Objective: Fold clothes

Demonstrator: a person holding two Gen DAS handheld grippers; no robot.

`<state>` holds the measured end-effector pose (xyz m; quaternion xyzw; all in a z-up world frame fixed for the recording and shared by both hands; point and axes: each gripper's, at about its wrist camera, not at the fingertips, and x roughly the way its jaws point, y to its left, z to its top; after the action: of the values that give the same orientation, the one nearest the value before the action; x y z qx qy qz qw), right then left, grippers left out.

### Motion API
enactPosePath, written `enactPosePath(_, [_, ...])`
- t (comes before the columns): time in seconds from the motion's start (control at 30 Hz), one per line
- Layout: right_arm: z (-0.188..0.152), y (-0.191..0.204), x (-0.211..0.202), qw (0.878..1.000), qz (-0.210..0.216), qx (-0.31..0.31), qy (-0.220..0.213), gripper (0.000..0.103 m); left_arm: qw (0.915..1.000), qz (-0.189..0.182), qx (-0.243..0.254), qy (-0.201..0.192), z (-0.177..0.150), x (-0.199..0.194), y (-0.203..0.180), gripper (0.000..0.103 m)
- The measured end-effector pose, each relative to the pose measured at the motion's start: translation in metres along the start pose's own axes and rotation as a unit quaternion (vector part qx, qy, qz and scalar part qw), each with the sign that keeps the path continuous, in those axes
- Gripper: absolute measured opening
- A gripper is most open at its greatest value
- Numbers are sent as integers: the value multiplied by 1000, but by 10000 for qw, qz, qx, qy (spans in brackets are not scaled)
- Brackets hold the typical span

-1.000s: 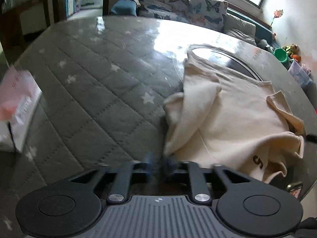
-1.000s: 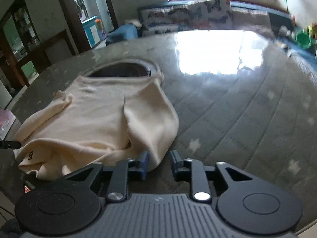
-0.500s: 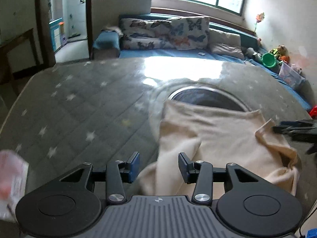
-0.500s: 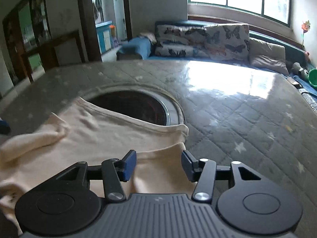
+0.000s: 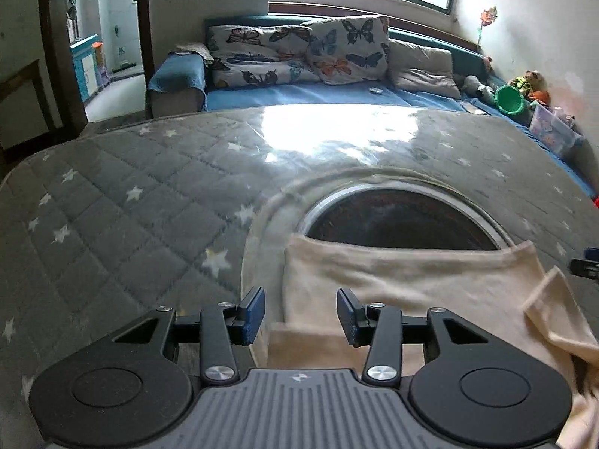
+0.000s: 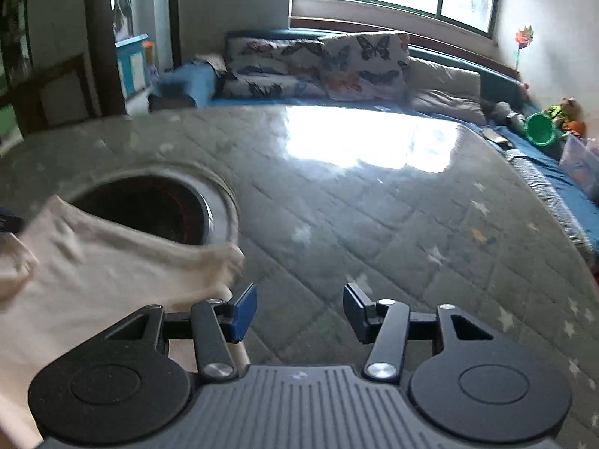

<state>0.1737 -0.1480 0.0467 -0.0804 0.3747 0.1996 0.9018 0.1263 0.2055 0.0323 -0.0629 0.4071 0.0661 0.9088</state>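
Soft matt cloth garment (image 5: 411, 280) — glossy quilted tabletop (image 5: 149, 205)

The surface (image 5: 123, 224) was grey, quilted in diamonds with pale stars. On it lay a cream garment (image 5: 411, 284). Beyond it, butterfly-print cushions (image 5: 299, 52) sat on a blue sofa (image 5: 299, 93).

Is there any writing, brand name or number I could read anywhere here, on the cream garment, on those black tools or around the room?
None can be read.
Cream garment: no print shows on the visible part.
Left gripper and right gripper: each body carries one tiny pale emblem, too small to make out.
Clear storage box by the wall: contents blurred, no legible label.
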Motion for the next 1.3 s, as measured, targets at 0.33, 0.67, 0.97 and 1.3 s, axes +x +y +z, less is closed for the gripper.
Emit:
enactPosePath(0.33, [16,30,45,9973,577,-213,402,40,9999,-59,53,75,2,28,1,45])
enactPosePath(0.67, [30,41,56,9969,537,-476,311,7,9994,-138,319,9,6,38,-1,9])
enactPosePath(0.97, [82,58,71,9951,495,-811,-260,7,9991,24,-126,-399,35,39,23,8])
enactPosePath(1.3, [111,66,82,9929,675,-895,-406,22,9972,246,-522,-482,50,46,50,24])
